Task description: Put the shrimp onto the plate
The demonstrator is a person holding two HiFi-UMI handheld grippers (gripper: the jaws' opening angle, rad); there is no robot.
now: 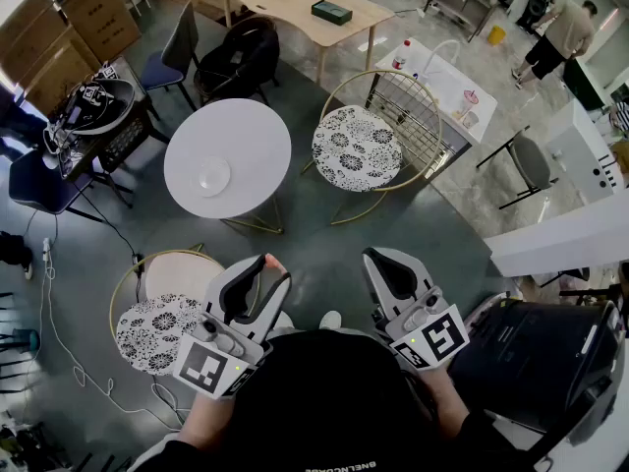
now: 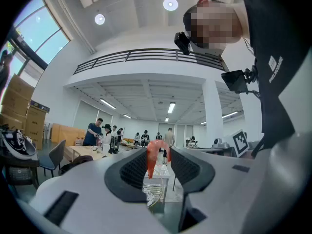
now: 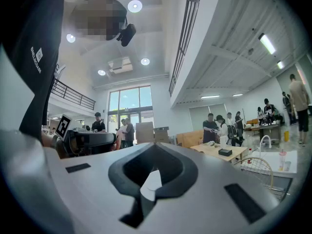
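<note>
Chair first, at far left: a patterned chair (image 1: 157,330) stands just beside the left claw (image 1: 267,268) on its outer side, so there is little room to swing that way. The left claw is closed on the shrimp (image 2: 152,156). Its pads stand fairly wide apart with the body pinched between them near the tips. The shrimp's long axis is upright, curled end on top, the rest hanging down.

The plate (image 1: 211,176) lies ahead of this claw and slightly to its left, near the middle of the round white worktop (image 1: 251,131) and well apart from the shrimp. Bare floor (image 1: 324,254) lies between, so the reach forward looks unobstructed. The plate sits well in from the worktop's near edge, so the claw must pass over that edge.

Just right of the worktop stands a wire chair (image 1: 357,147), clear of that line. Farthest right, the right claw (image 1: 385,264) is closed and empty, and farther from the plate. The left looks the better placed.
</note>
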